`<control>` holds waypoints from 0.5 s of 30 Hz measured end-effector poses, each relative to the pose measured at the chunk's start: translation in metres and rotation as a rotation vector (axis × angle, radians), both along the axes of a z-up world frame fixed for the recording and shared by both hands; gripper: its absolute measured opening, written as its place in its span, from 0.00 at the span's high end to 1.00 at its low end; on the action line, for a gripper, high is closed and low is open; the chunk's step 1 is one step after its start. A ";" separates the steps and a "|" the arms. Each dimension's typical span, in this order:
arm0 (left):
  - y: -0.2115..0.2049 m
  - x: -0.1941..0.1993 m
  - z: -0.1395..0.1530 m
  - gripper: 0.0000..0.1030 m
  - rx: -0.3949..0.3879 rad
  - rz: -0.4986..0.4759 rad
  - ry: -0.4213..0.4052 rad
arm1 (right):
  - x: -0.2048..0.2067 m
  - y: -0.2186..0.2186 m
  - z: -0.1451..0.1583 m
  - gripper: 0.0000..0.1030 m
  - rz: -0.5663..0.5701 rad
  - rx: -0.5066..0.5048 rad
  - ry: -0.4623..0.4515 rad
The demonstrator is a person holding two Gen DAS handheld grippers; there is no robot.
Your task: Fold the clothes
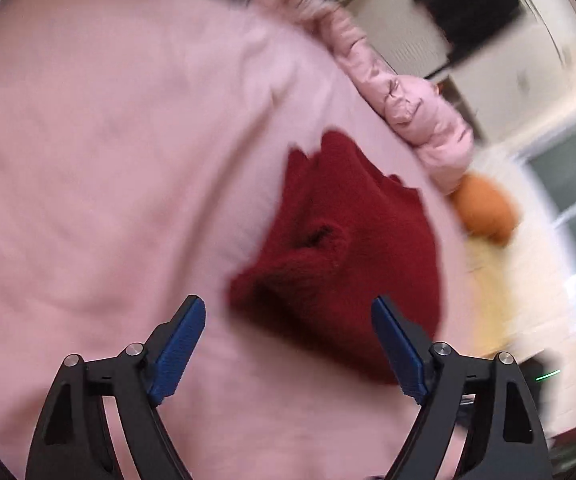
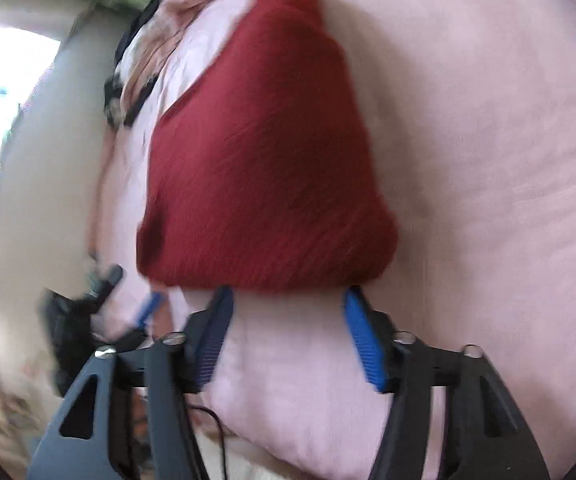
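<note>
Both wrist views close above bed, sharing red garment (image 1: pixel 340 240)

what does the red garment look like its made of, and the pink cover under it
The red garment looks like a soft knit, maybe wool or acrylic: matte, with fine ribbed lines, though blurred. The pink cover looks like smooth woven fabric, perhaps cotton: flat, with soft creases.

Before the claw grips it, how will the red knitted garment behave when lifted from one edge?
The red knitted garment will probably be floppy: it lies bunched in soft folds on the pink bedding. It will likely sag and unfold. The fuzzy knit should not slip easily. Both the left claw and right claw are open.
</note>
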State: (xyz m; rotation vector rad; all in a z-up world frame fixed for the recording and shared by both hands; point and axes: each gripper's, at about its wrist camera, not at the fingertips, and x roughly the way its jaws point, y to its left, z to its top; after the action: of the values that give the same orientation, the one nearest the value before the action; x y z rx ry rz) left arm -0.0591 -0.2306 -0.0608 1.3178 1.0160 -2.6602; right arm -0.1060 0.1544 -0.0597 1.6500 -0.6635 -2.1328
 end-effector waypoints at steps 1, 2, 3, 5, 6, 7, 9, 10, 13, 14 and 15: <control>0.007 0.010 0.006 0.17 -0.052 -0.005 0.014 | 0.009 -0.012 0.013 0.41 0.031 0.069 0.064; 0.014 0.020 0.012 0.17 -0.103 -0.010 0.029 | 0.016 -0.022 0.023 0.41 0.046 0.131 0.134; 0.021 0.029 0.018 0.15 -0.155 -0.014 0.043 | 0.028 -0.032 0.035 0.41 0.050 0.199 0.226; 0.035 0.049 0.030 0.11 -0.258 -0.024 0.072 | 0.049 -0.049 0.050 0.35 0.042 0.306 0.380; 0.042 0.059 0.036 0.06 -0.310 -0.029 0.086 | 0.063 -0.059 0.056 0.30 0.035 0.354 0.446; 0.049 0.069 0.042 0.02 -0.361 -0.034 0.101 | 0.070 -0.070 0.062 0.28 0.026 0.396 0.508; 0.063 0.088 0.055 0.00 -0.465 -0.043 0.130 | 0.062 -0.091 0.073 0.20 -0.009 0.454 0.581; 0.070 0.098 0.061 0.00 -0.516 -0.048 0.144 | 0.061 -0.097 0.077 0.19 -0.033 0.490 0.599; 0.083 0.113 0.061 0.00 -0.548 -0.088 0.146 | 0.070 -0.099 0.082 0.19 -0.079 0.536 0.630; 0.086 0.115 0.060 0.00 -0.546 -0.098 0.139 | 0.066 -0.101 0.083 0.19 -0.076 0.524 0.632; 0.090 0.116 0.060 0.00 -0.555 -0.097 0.137 | 0.063 -0.102 0.084 0.19 -0.071 0.512 0.631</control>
State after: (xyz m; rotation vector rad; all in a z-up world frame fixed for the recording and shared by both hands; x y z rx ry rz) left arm 0.0565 -0.1407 -0.0008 1.0941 0.1764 -2.8233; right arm -0.0428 0.0528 0.0242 1.0296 0.0233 -2.8255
